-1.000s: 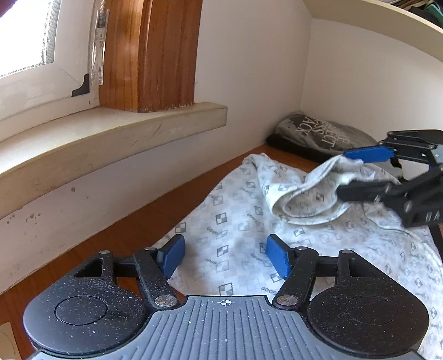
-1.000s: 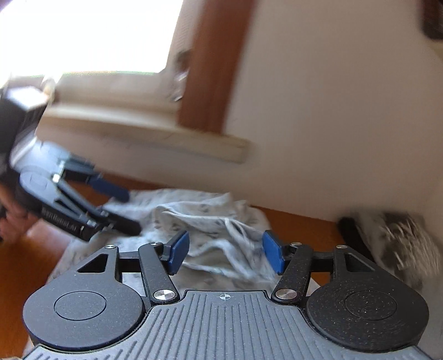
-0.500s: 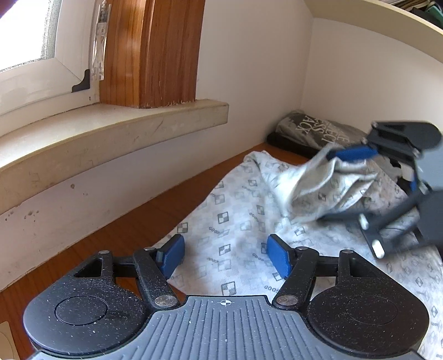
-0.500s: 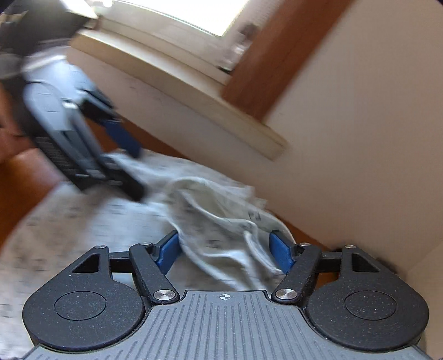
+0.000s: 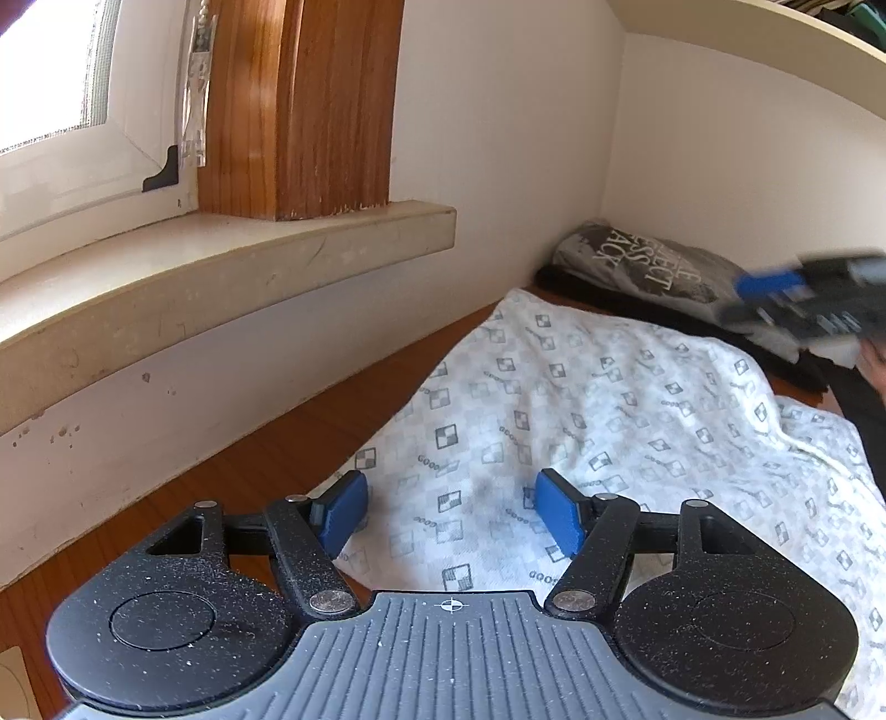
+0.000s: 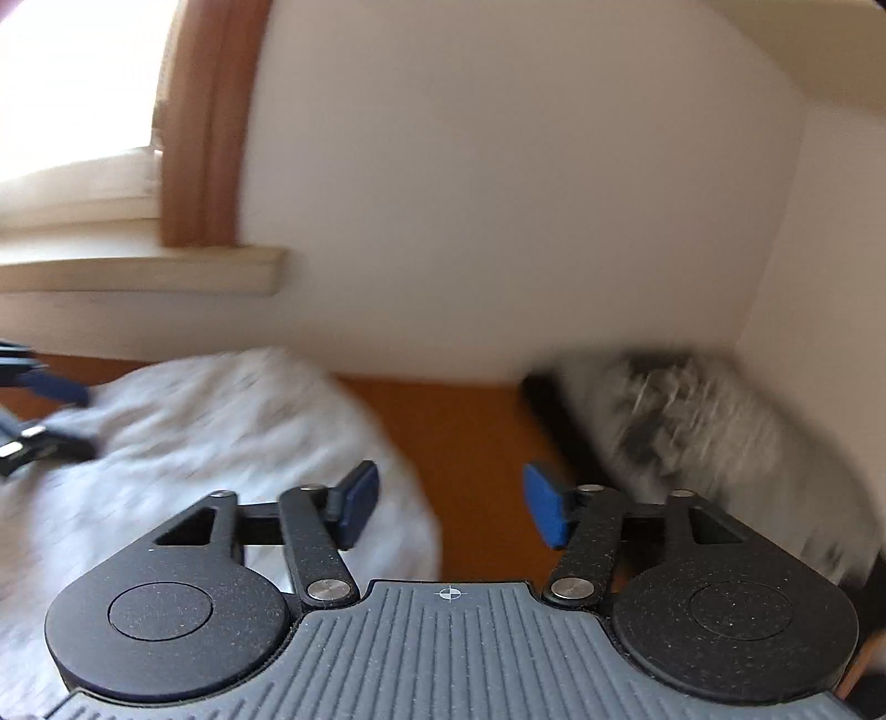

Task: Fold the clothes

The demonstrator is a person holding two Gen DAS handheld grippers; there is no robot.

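Note:
A white garment with a grey checker print (image 5: 581, 410) lies spread on the wooden table (image 5: 277, 471). My left gripper (image 5: 451, 512) is open and empty, low over the garment's near left corner. My right gripper (image 6: 451, 507) is open and empty, over bare table wood between the white garment (image 6: 221, 421) and a dark folded pile. It shows blurred at the far right in the left wrist view (image 5: 803, 299). The left gripper shows at the left edge of the right wrist view (image 6: 39, 415).
A grey printed shirt folded on dark clothes (image 5: 637, 266) lies in the far corner; it shows blurred in the right wrist view (image 6: 692, 421). A stone window sill (image 5: 221, 266) and white wall run along the table's left. A shelf (image 5: 775, 33) hangs overhead.
My right gripper let go of the bunched fold of the white garment and pulled away to the right. The garment now lies flatter. My left gripper has hardly moved.

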